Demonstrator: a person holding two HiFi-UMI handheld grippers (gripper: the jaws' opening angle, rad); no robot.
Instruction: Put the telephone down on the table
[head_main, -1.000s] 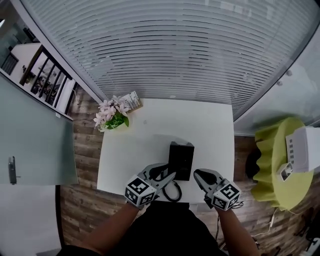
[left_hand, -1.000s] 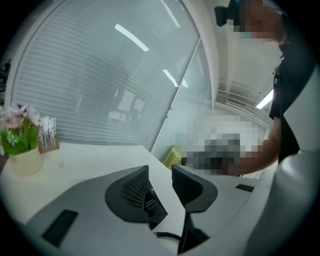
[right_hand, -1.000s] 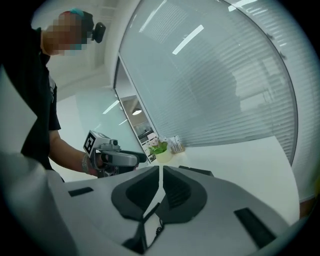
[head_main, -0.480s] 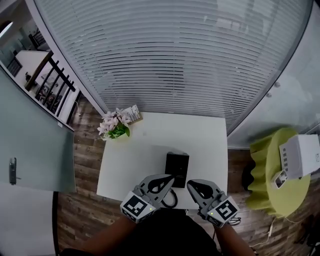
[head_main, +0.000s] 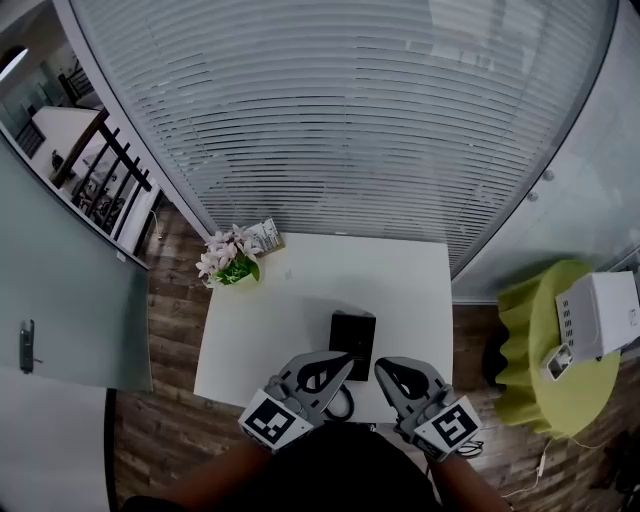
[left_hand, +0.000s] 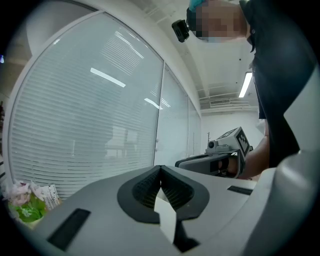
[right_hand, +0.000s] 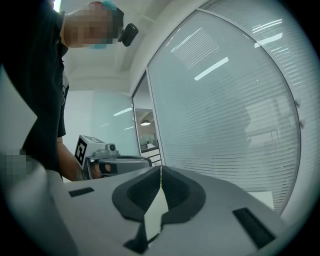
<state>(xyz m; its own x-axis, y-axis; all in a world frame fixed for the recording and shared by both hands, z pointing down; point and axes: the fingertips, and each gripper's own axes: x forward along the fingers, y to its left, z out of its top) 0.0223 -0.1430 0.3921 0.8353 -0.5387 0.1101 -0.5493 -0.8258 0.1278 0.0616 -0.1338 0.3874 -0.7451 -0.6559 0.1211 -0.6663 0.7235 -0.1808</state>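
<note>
Grey frosted glass with a small handle (head_main: 25, 345) fills the far left of the head view. Beside it is a wooden floor (head_main: 170, 330), and on this floor stands the white tabletop (head_main: 290, 300). At its far left corner are pink flowers (head_main: 228, 262) with green leaves. Just beside them a small striped card (head_main: 264, 234) leans near the wall of white blinds (head_main: 340, 120).

At the near edge of the tabletop is the left tongs (head_main: 344, 360), pointing toward the middle. In the left gripper view its two pads are pressed together and nothing is between them; only the blinds show behind. A dark cord (head_main: 345, 403) curls at the table edge, partly covered by this tool.

The black telephone (head_main: 352, 338) lies flat on the tabletop, near the front edge, just beyond the two tips and between them. Neither tool holds it.

To the right, the right tongs (head_main: 384, 369) also points inward. In the right gripper view its pads meet along one thin line, with nothing gripped.

Further right, well apart from the tabletop, a round table with a yellow-green cloth (head_main: 535, 345) carries a white box (head_main: 600, 312).
</note>
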